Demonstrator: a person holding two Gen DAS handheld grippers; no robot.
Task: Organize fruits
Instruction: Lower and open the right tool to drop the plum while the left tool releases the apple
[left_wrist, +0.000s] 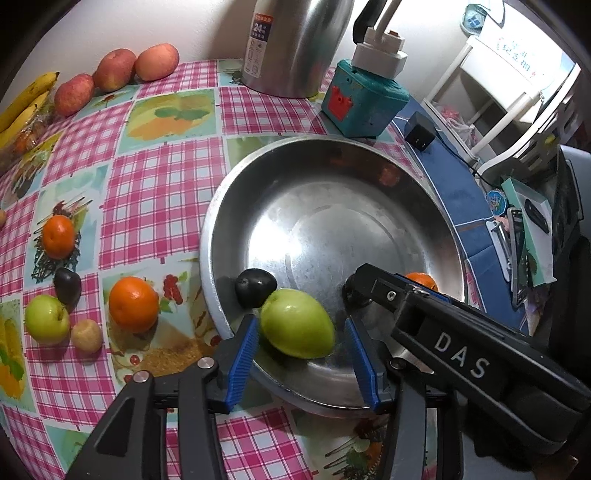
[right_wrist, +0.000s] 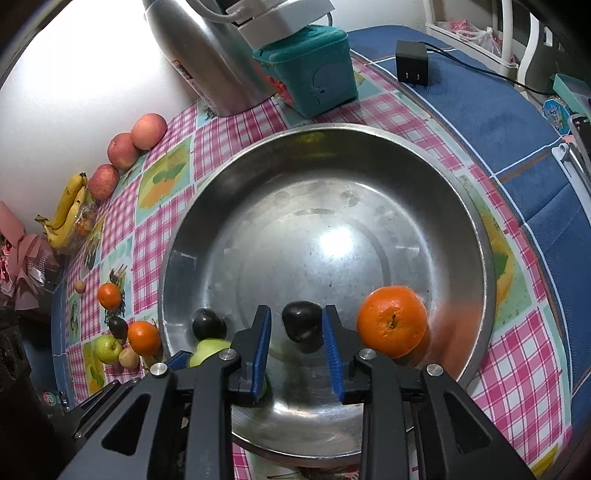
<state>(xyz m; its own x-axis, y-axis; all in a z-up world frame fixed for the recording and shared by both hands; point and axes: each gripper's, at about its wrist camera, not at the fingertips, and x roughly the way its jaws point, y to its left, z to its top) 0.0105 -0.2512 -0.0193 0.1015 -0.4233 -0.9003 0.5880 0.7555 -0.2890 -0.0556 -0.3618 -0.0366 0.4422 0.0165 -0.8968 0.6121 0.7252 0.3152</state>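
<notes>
While a dark plum (right_wrist: 301, 325) is pinched by the right tool (right_wrist: 296, 334) inside the steel bowl (right_wrist: 258, 155), a green apple (left_wrist: 297, 323) is seen between the left tool's (left_wrist: 301, 343) parted, non-touching pads on the counter (left_wrist: 155, 184).

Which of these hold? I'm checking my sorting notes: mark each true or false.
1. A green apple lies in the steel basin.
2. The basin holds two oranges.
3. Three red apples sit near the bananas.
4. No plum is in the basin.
1. True: the green apple lies in the steel basin, between the left gripper fingers.
2. False: one orange is inside; two more oranges sit on the tablecloth.
3. True: the red apples line the wall beside the bananas.
4. False: one dark plum lies inside, and a second plum is between the right gripper fingers.
</notes>
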